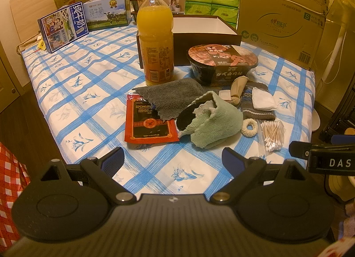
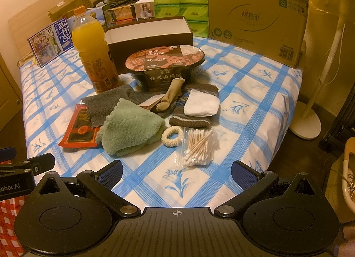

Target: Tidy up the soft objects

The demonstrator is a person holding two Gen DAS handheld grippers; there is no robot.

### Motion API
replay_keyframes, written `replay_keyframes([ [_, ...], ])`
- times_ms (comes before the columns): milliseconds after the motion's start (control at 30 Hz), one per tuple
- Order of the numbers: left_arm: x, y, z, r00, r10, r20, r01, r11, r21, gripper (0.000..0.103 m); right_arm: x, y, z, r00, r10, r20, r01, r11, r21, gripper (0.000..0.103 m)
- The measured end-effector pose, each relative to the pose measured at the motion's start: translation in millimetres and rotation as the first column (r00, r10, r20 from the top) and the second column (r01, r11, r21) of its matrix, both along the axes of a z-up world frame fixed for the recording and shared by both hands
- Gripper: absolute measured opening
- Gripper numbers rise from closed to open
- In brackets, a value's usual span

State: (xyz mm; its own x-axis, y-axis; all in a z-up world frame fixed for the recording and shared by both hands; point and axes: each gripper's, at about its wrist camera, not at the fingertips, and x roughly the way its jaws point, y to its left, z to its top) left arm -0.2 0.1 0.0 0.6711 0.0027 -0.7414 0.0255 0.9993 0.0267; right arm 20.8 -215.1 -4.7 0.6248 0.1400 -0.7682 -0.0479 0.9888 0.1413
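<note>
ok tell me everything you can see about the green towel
The green towel is pale mint terry cloth, soft and fluffy, loosely crumpled into a heap on the checked bedsheet. It overlaps a dark round thing, visible in the left wrist view. The grey cloth lies behind it, the scrunchie beside it. No gripper touches it.

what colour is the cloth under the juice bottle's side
Dark grey towel, clearest in the right wrist view.

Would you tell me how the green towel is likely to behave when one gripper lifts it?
The green towel lies crumpled in loose folds, so it will probably droop and unfold. It looks plush and light. Its edge overlaps the red packet, which might shift.
</note>
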Motion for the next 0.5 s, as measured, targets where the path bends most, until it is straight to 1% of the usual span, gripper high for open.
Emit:
replay_keyframes([
  [433,0.5,-0.1,0.1,1.000,-0.001,0.002,0.001,1.000,-0.003,0.094,-0.8,-0.6,0.4,1.000,-0.002,0.005,0.002,1.000,0.001,0.103],
  [500,5.7,1.0,9.5,1.000,0.002,-0.001,-0.002,1.000,-0.004,0.094,-0.5,-0.3,-1.3,1.000,-0.002,0.007,0.002,1.000,0.003,0.103],
])
